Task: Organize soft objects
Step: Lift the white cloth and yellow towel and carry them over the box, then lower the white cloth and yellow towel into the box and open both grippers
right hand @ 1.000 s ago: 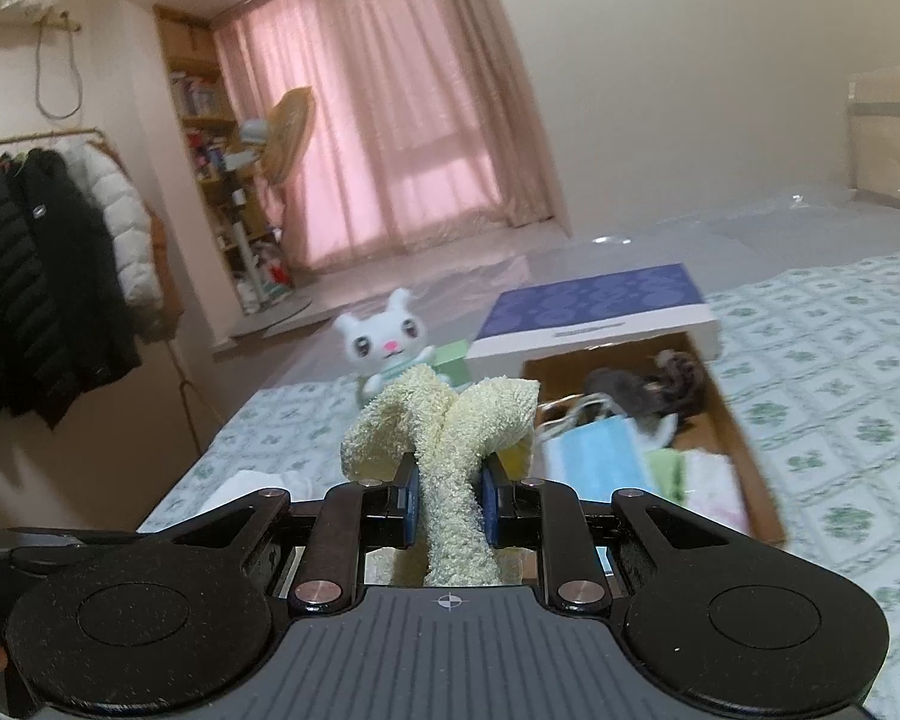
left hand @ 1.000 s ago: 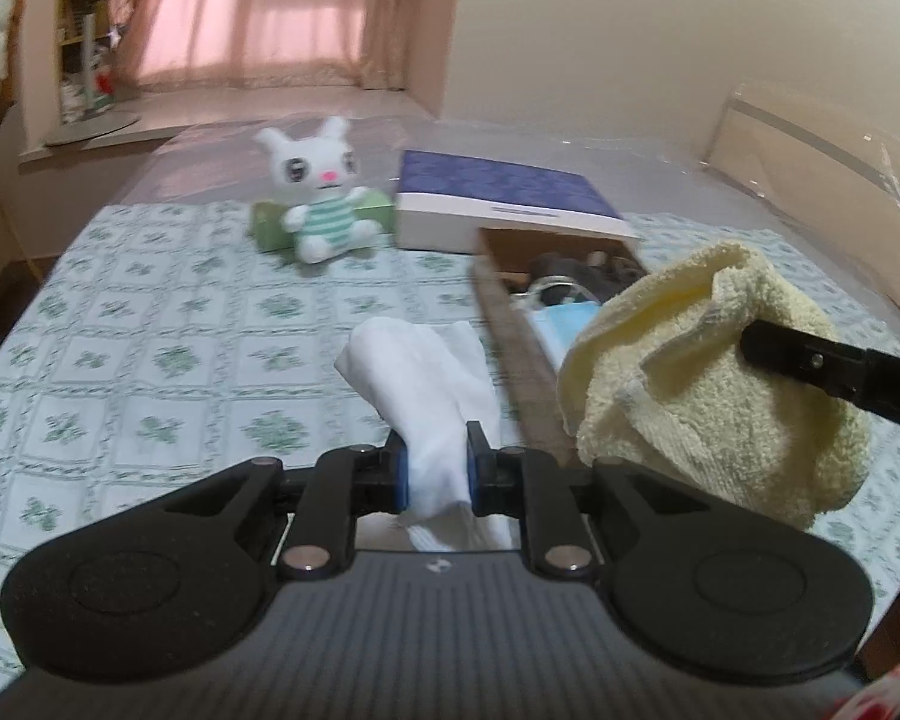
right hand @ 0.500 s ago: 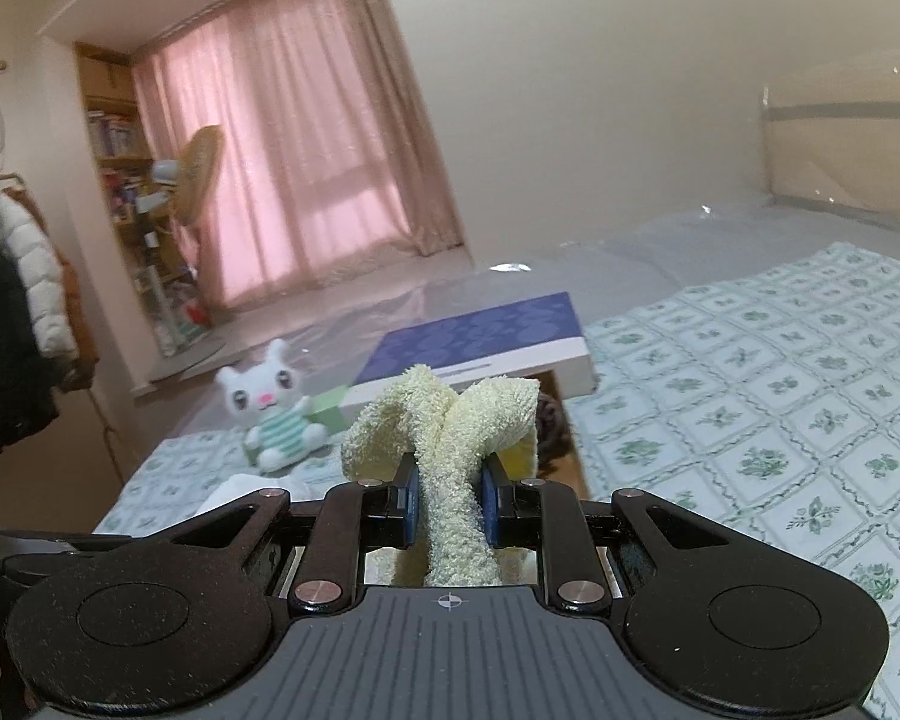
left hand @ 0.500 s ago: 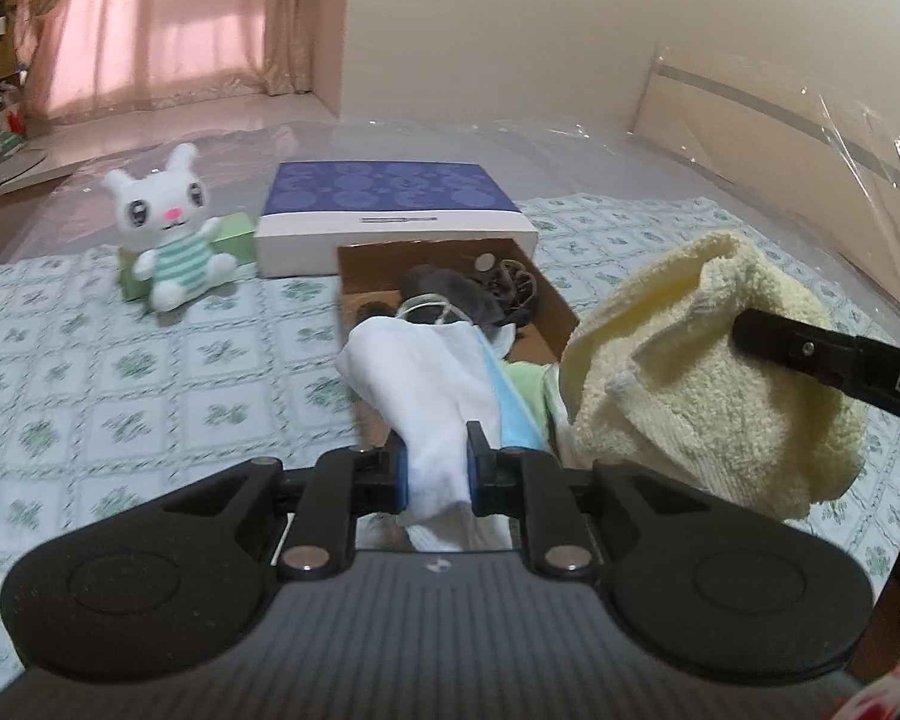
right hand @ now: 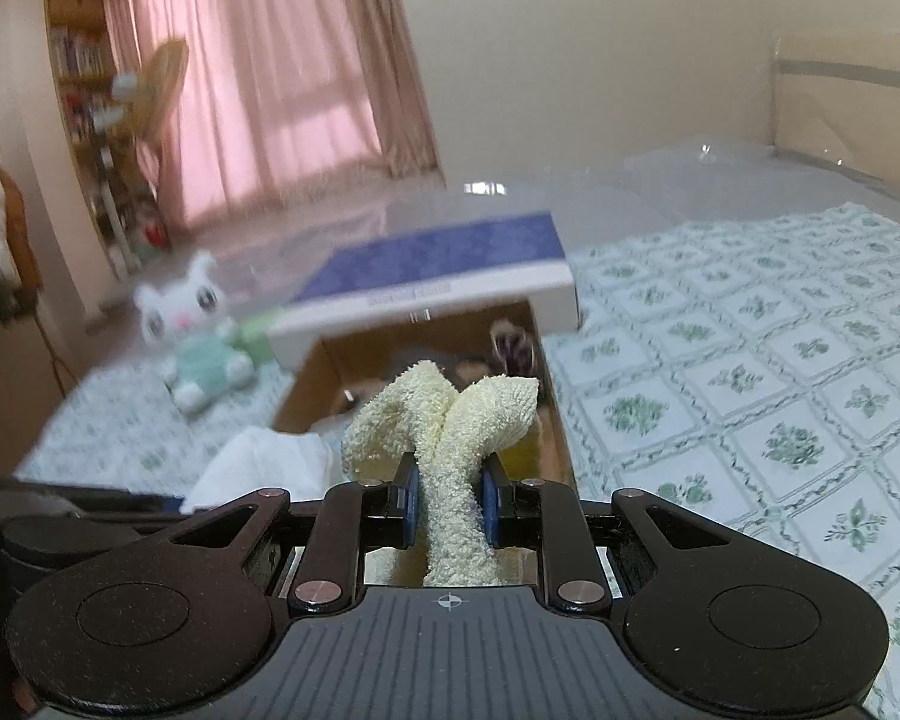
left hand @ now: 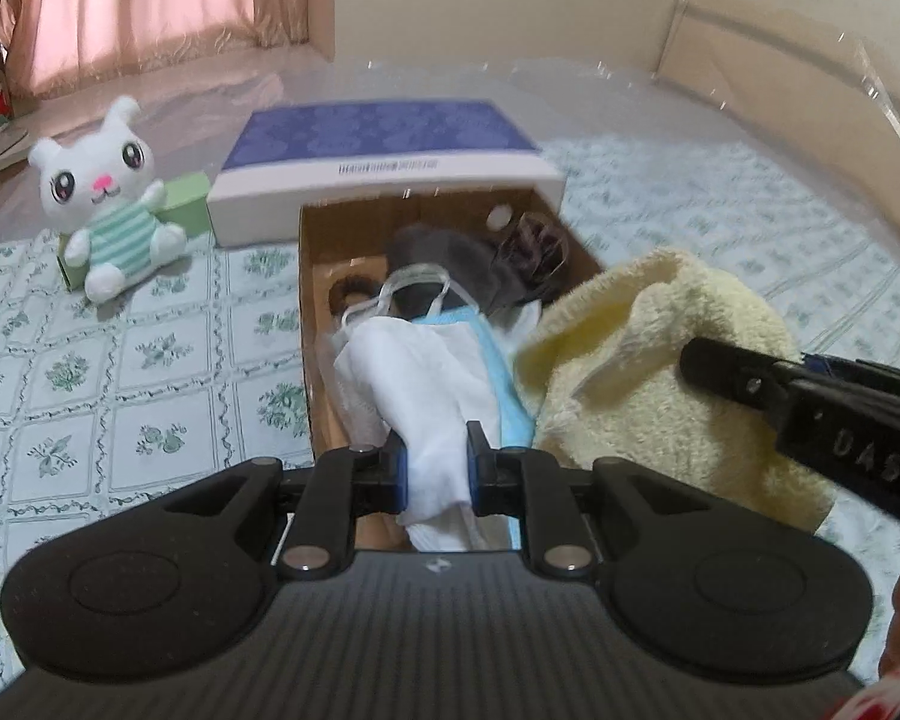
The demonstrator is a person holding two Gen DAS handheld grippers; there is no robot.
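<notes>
The bed, under a green flowered cover, spreads out ahead of both grippers. On it, straight ahead of them, lies an open cardboard box with a face mask and dark items inside; its blue lid lies beyond. The yellow towel is pinched between the right gripper pads, bunched above the box's near end. The white cloth is clamped in the left gripper, hanging over the box. A plush rabbit sits far left of both.
</notes>
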